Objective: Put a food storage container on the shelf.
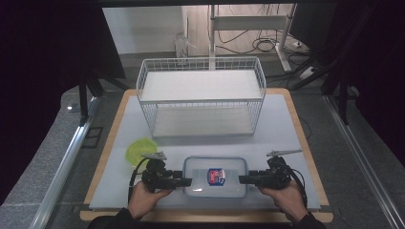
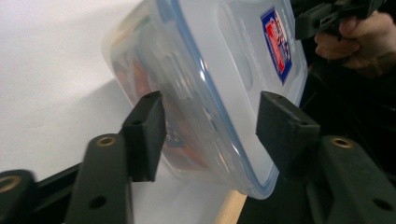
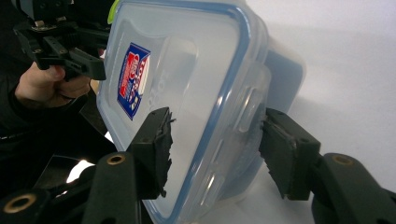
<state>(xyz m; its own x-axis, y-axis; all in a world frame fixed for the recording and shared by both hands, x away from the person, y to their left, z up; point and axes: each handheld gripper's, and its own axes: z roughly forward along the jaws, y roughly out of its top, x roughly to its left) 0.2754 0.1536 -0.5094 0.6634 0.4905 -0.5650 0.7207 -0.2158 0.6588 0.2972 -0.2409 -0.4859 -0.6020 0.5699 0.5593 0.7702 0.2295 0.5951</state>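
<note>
- Lidded box (image 1: pixel 215 177) flat on tabletop (image 1: pixel 286 124), near front edge, long axis L-R, one claw per short end.
- L claw (image 1: pixel 187 182): pads pinch the box's left end, lid on one side, base on the other.
- R claw (image 1: pixel 242 180): same pinch on the right end.
- Wire rack (image 1: pixel 200 95) behind box, well apart; green disc (image 1: pixel 138 149) back-left. Path up looks clear.

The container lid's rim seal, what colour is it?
Blue, running round the clear lid of the container; the right gripper view shows it best.
</note>
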